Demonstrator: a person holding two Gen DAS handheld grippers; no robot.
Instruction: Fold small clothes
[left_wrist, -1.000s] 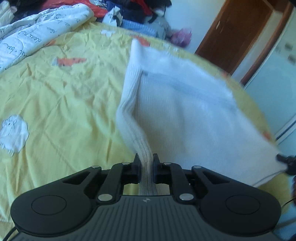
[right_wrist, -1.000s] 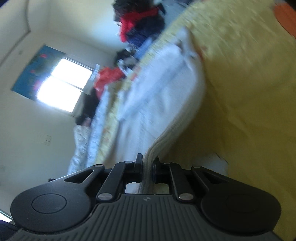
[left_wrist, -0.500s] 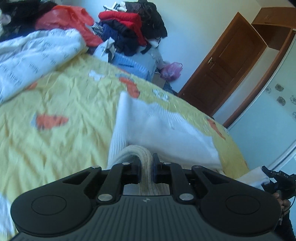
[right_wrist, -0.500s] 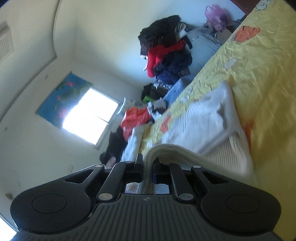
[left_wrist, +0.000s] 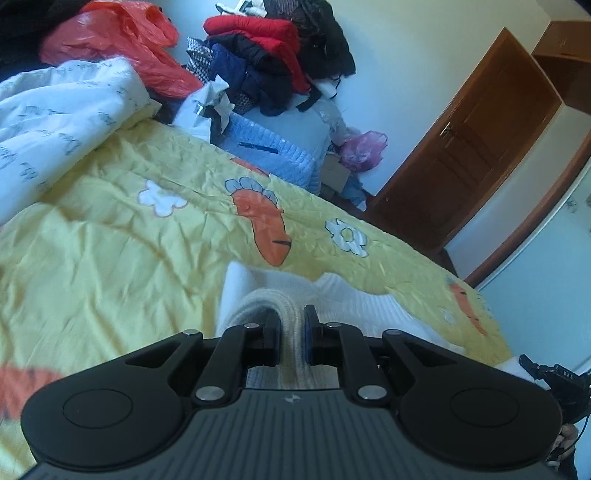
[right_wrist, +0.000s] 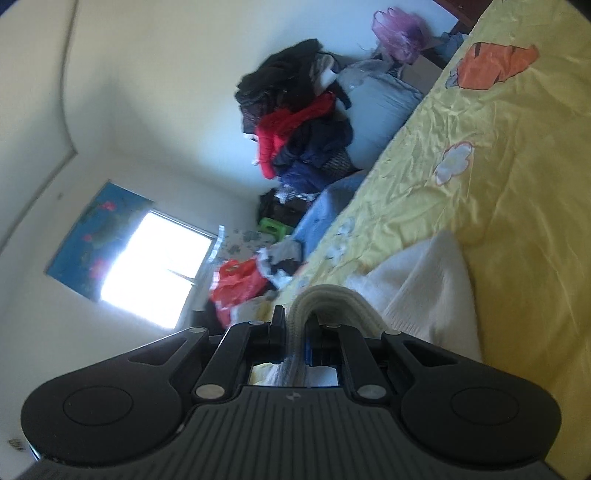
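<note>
Both claws were clamped on the same white knit sweater. I had the left claw pinched on a ribbed cream edge, the fabric running straight through between the pads and bulging up over the left finger. The right claw was gripping a ribbed edge too; that band arched over the right finger and dropped away to the right.

The rest of the sweater lay on the bed, directly ahead of both claws, bunched and partly doubled over on the yellow sheet. In the left view it sat just below the orange carrot print, not touching it as far as I could see. In the right view the sweater body spread right of the claw, view rolled hard sideways.

The right claw's tip also showed at the far right edge of the left view, with a corner of white fabric at it.

Background: a white printed duvet at the bed's far left, a red plastic bag behind it, a clothes heap against the wall, a brown door on the right. The right view showed a bright window with a blue curtain.
</note>
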